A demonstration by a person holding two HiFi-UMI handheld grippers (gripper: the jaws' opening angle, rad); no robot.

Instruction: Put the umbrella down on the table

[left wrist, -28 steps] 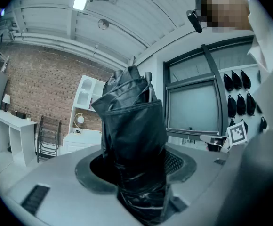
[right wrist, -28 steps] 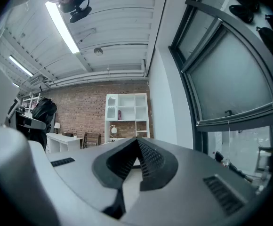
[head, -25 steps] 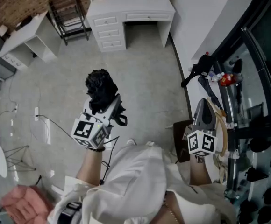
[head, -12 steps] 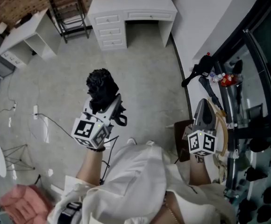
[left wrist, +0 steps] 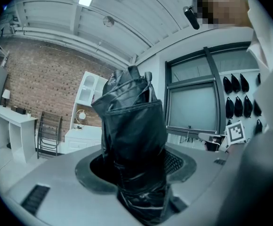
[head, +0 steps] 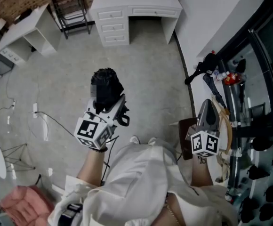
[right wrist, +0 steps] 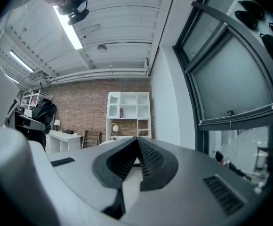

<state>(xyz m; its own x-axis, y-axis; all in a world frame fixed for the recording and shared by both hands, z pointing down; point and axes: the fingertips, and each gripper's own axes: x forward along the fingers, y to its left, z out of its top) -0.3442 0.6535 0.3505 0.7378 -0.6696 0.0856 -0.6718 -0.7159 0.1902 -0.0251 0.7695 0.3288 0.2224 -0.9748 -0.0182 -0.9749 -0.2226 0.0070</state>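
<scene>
Black folded umbrella (head: pixel 106 88) sits clamped in the left hand-held gripper (head: pixel 110 106), not yet on the far surface (head: pixel 127 1); right hand-held gripper (right wrist: pixel 137 149) closed, empty.

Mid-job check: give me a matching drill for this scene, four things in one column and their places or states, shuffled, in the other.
Things:
1. umbrella
2. right gripper
3. white desk with three drawers
4. pink cloth

Places or states:
A. on the floor, lower left of the head view
B. jaws together, nothing between them
C. top centre of the head view
D. black, folded, clamped in the jaws of the left gripper

Pairs: 1-D, 2-B, 3-C, 4-A
</scene>
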